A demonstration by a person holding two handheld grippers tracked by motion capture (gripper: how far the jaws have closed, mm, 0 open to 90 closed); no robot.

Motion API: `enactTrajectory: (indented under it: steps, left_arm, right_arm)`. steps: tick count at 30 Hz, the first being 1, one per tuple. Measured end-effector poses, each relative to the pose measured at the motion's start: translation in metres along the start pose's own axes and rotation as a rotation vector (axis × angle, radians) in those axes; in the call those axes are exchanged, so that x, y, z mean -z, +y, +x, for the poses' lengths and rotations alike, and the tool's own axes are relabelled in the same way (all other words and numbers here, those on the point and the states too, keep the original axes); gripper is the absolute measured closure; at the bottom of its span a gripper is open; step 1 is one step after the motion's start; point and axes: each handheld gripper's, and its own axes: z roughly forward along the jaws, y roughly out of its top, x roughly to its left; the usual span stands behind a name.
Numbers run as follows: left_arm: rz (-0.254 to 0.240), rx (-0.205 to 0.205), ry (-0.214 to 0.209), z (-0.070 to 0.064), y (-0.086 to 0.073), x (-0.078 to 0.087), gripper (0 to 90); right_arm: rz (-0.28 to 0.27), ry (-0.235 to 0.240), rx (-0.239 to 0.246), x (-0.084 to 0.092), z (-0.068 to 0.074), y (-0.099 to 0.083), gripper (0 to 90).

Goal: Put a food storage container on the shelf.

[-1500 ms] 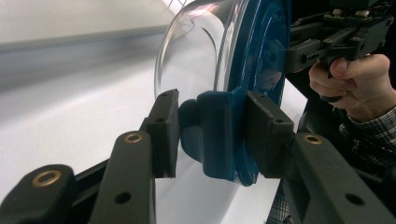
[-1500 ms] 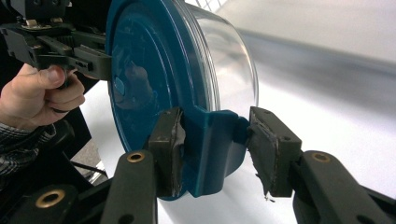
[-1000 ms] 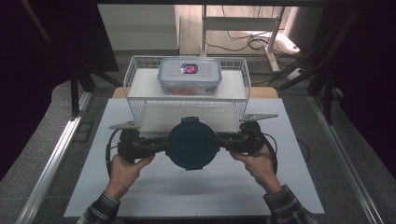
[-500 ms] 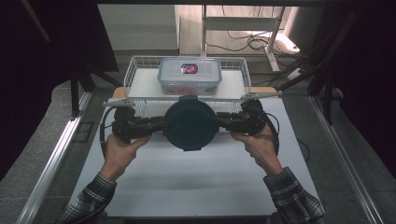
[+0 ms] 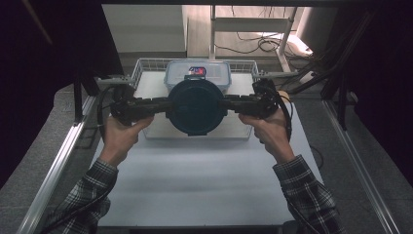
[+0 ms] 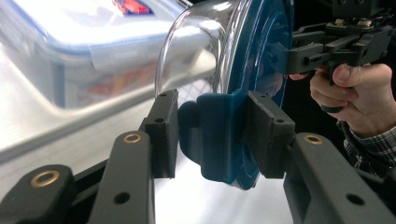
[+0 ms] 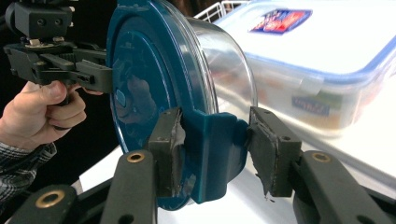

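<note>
Lifted well clear of the bench now, that round glass container with the blue lid, and carried farther out than a second ago: then low near the front of the wire basket, now up over the basket's front edge, just short of the clear lidded box inside. Looks like a two-handed carry toward the basket, about midway, lowering still to come. Left claw clamped on one blue lid latch, right claw clamped on the opposite latch, pads pressing both sides. Lid facing up toward the overhead camera, glass bowl hanging below, so pretty much upright. No real long axis on a round tub; widest line latch to latch, running left-right between the hands.
</note>
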Motion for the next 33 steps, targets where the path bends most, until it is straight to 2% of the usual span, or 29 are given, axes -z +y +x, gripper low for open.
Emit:
enactTrajectory:
  steps: [14,21,33]
  left_arm:
    - [-0.028,-0.028,0.003,0.001,0.045,0.004,57.5]
    - [-0.041,-0.038,-0.002,0.009,0.062,0.003,57.5]
    - [-0.058,-0.004,-0.001,0.030,0.082,-0.008,57.2]
  right_arm:
    - [-0.041,-0.007,0.004,0.009,-0.002,0.044,55.8]
    - [-0.056,-0.012,0.009,0.006,-0.007,0.063,55.8]
    - [-0.078,-0.030,-0.012,-0.005,-0.023,0.085,55.9]
